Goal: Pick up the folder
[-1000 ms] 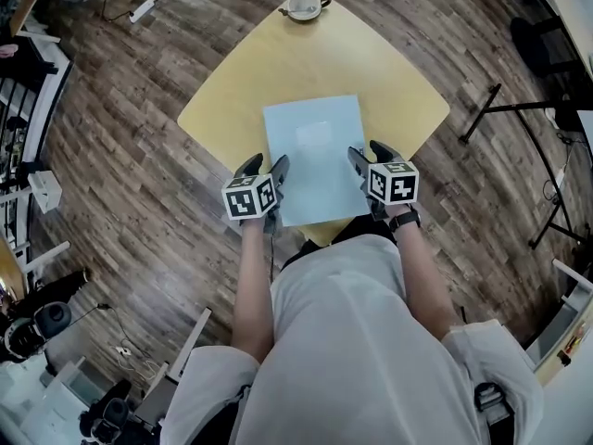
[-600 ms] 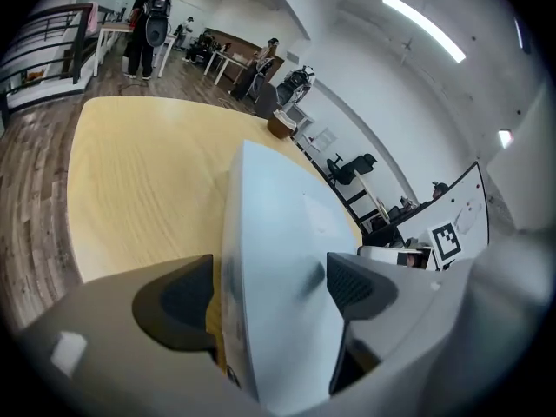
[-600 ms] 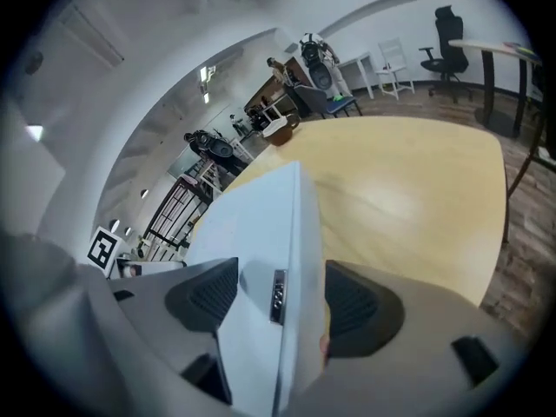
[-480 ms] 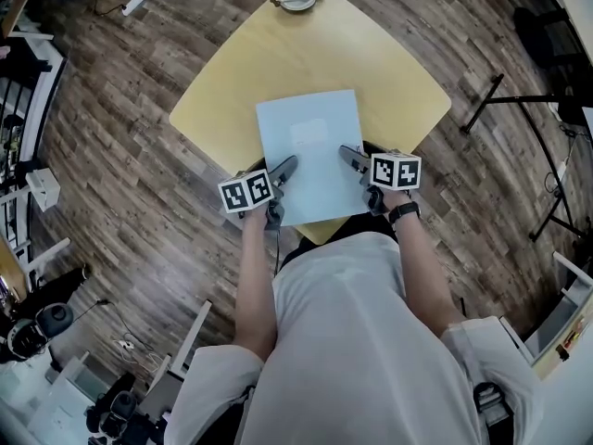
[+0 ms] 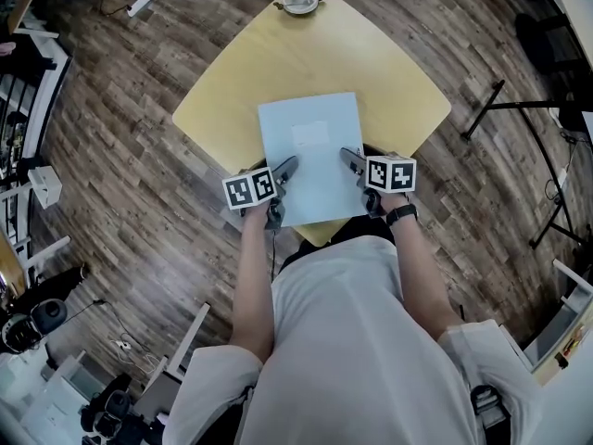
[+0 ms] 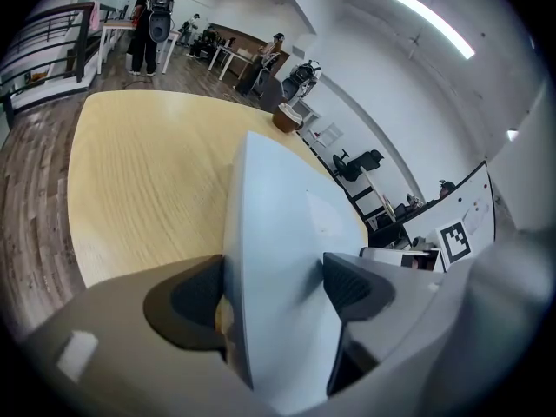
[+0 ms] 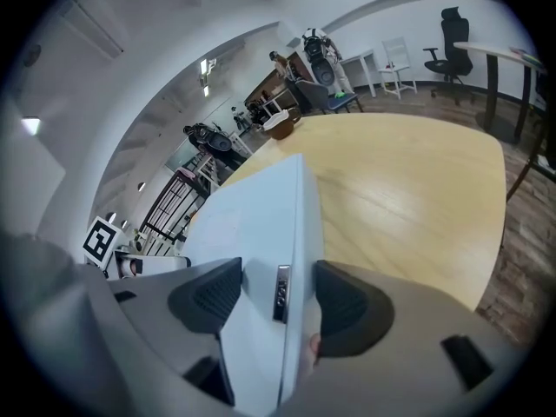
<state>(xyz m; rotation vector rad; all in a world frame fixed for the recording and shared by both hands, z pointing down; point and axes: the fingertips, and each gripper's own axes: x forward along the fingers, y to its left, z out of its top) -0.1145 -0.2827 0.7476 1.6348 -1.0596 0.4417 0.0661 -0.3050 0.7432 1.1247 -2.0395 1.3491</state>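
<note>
A light blue folder (image 5: 310, 156) lies flat on the yellow table (image 5: 352, 54), its near edge hanging over the table's near corner. My left gripper (image 5: 281, 176) straddles the folder's near left edge. In the left gripper view the folder (image 6: 278, 233) runs between the two dark pads of that gripper (image 6: 274, 289); its jaws are closing, with a sliver of room still at the right pad. My right gripper (image 5: 352, 161) straddles the near right edge. Its wide jaws (image 7: 265, 294) stand either side of the folder's spine (image 7: 261, 224), not pressing on it.
A bowl (image 5: 301, 0) with a handle sits at the table's far corner. Wooden floor surrounds the table. A black stand's legs (image 5: 519, 109) spread at the right, a power strip (image 5: 142, 7) lies at the far left, and shelving lines the left edge.
Both grippers have sunk and tipped inward onto the folder's near corners. The folder lies almost where it was on the table.
</note>
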